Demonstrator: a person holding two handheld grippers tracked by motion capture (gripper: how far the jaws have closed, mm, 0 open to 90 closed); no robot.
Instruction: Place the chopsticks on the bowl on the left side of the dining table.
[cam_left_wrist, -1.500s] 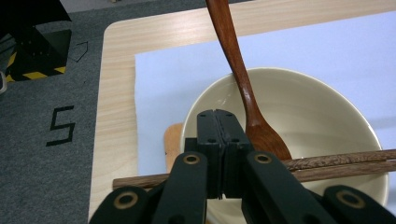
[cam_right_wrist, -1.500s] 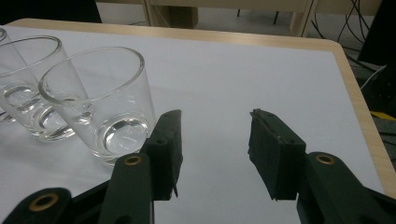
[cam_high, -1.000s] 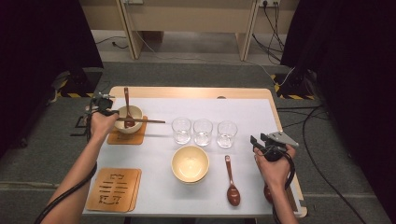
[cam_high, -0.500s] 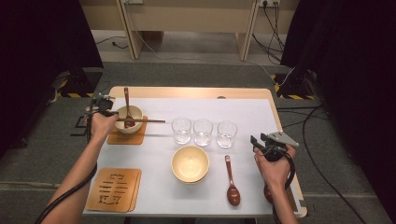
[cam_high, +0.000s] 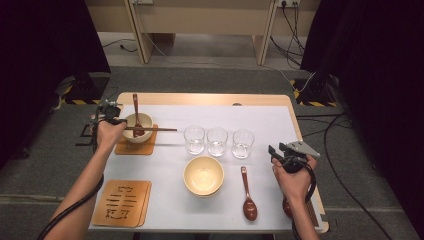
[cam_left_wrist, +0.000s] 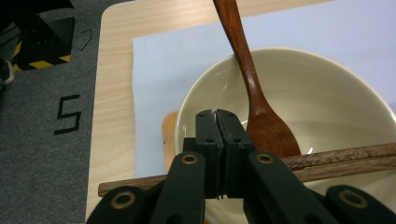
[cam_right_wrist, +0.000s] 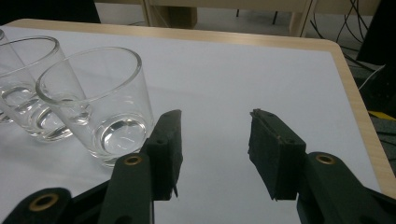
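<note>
Left gripper (cam_left_wrist: 217, 116) closed, above chopsticks (cam_left_wrist: 327, 161), bowl (cam_left_wrist: 327, 93)

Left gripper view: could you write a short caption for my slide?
Closed tool above wooden chopsticks laid across a cream bowl holding a wooden spoon.

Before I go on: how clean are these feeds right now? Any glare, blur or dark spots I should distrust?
High view: soft overall, edges dark, a bright patch inside the near bowl. Left gripper view: the bowl and wooden spoon sharp, jaw bases blurred. Right gripper view: highlights on the nearest glass, background soft, open right gripper fairly crisp.
</note>
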